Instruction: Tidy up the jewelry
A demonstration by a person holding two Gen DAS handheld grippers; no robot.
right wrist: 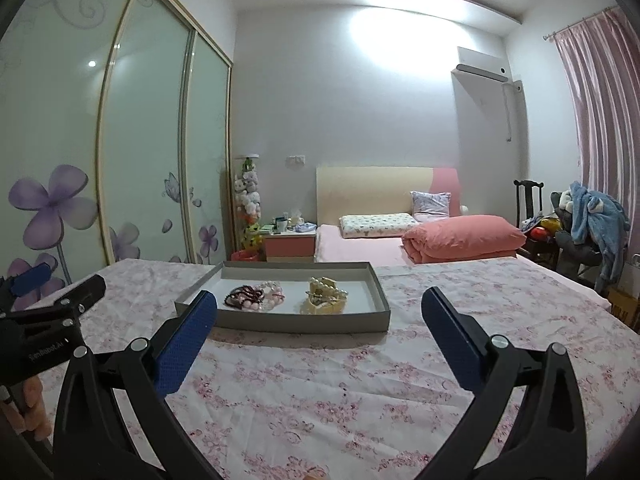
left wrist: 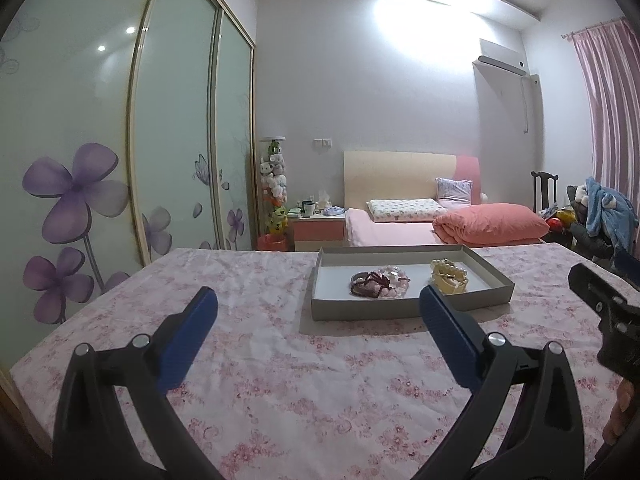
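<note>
A shallow grey box tray (left wrist: 400, 309) (right wrist: 304, 323) lies on the floral tablecloth. In it sit a heap of dark red and pink bead bracelets (left wrist: 378, 283) (right wrist: 254, 297) on the left and a pile of cream pearl and gold jewelry (left wrist: 449, 275) (right wrist: 325, 298) on the right. My left gripper (left wrist: 318, 304) is open and empty, just short of the tray's near edge. My right gripper (right wrist: 318, 308) is open and empty, also short of the tray. Each gripper shows at the edge of the other's view (left wrist: 608, 312) (right wrist: 52, 308).
The table wears a pink floral cloth (left wrist: 280, 360) (right wrist: 360, 380). Behind it stand a bed with a pink duvet (left wrist: 492, 224), a bedside table (left wrist: 320, 226), a sliding wardrobe with purple flowers (left wrist: 120, 160) and a chair with clothes (right wrist: 588, 220).
</note>
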